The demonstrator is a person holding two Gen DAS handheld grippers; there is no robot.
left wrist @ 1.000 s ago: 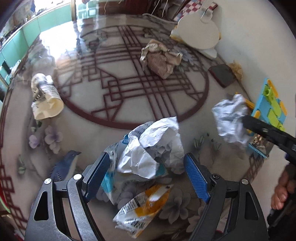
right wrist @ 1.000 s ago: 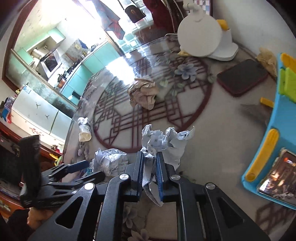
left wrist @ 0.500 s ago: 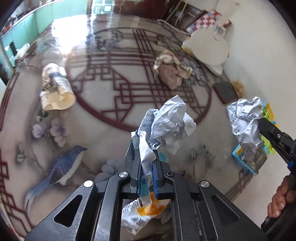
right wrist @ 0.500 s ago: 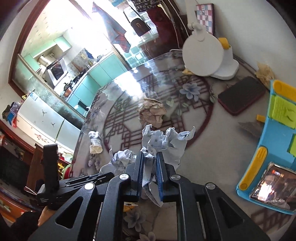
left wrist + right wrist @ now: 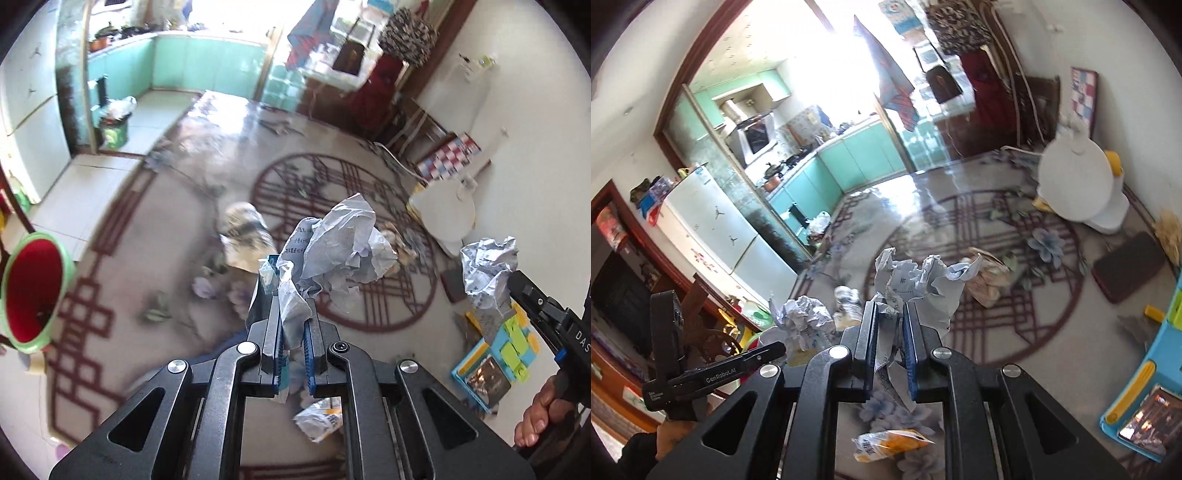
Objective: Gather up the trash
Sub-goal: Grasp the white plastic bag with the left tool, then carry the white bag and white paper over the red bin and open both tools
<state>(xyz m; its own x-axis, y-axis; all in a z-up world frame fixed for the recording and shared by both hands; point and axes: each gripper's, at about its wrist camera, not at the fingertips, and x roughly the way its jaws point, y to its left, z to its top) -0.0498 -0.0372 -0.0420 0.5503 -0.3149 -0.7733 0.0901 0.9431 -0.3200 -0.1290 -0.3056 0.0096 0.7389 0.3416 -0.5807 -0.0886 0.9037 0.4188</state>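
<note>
Through my left wrist camera, my left claw [image 5: 293,332] is clamped tight on a crumpled white paper wad [image 5: 332,247], held up off the patterned table [image 5: 155,229] with a scrap of blue-and-white wrapper [image 5: 269,275] pinched in alongside it. Below the claw an orange-and-white snack wrapper [image 5: 319,419] lies near the table's near edge, and a blurred paper cup [image 5: 245,232] sits toward the middle. A red bin with a green rim [image 5: 31,295] stands off the table's left edge. At the right, my right claw [image 5: 515,282] carries its own printed paper ball [image 5: 487,275]. Through my right wrist camera, that right claw [image 5: 890,339] is closed on the printed paper ball [image 5: 916,284], lifted above the table [image 5: 1015,332]. The snack wrapper [image 5: 890,445] lies beneath it. My left claw [image 5: 777,349] shows at the left with its paper wad [image 5: 803,319], and a brown crumpled paper [image 5: 988,275] rests inside the table's round pattern.
</note>
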